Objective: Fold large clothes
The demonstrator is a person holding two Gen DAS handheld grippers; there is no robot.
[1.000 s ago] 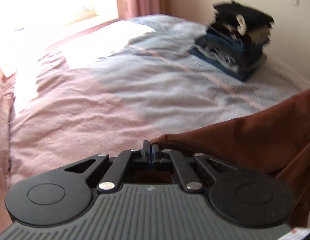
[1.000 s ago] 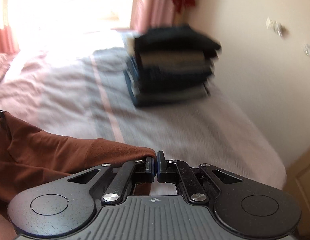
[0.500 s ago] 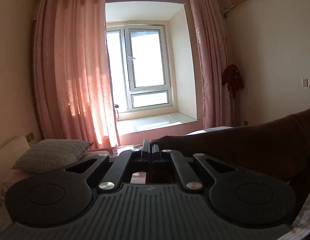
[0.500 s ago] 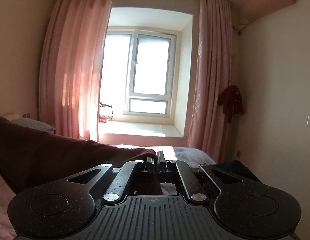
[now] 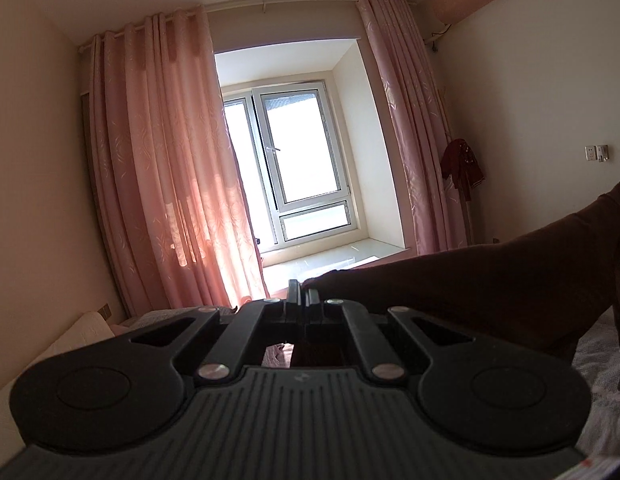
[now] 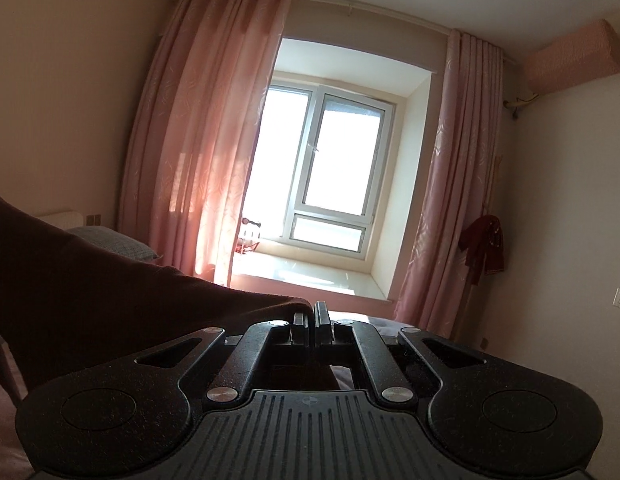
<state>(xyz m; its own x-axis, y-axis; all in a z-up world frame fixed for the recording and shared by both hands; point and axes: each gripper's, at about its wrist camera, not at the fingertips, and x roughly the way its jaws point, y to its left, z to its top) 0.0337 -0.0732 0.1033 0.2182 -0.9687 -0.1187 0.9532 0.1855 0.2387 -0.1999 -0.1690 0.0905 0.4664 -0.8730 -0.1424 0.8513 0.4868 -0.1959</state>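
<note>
A large brown garment (image 5: 490, 292) hangs stretched between my two grippers, held up in the air. My left gripper (image 5: 300, 294) is shut on one corner of it, and the cloth runs off to the right edge of the left wrist view. My right gripper (image 6: 310, 314) is shut on the other corner of the brown garment (image 6: 110, 292), which runs off to the left in the right wrist view. Both cameras point up toward the window wall, so the lower part of the garment is hidden.
A window (image 5: 306, 176) with pink curtains (image 5: 166, 184) fills the far wall. A bed (image 5: 598, 360) shows at the lower right of the left wrist view, a grey pillow (image 6: 114, 242) at its head. A red cloth (image 6: 484, 248) hangs on the right wall.
Both grippers have risen and tilted upward with the garment. A second ago they faced the bed and a stack of folded clothes; now they face the window and ceiling.
</note>
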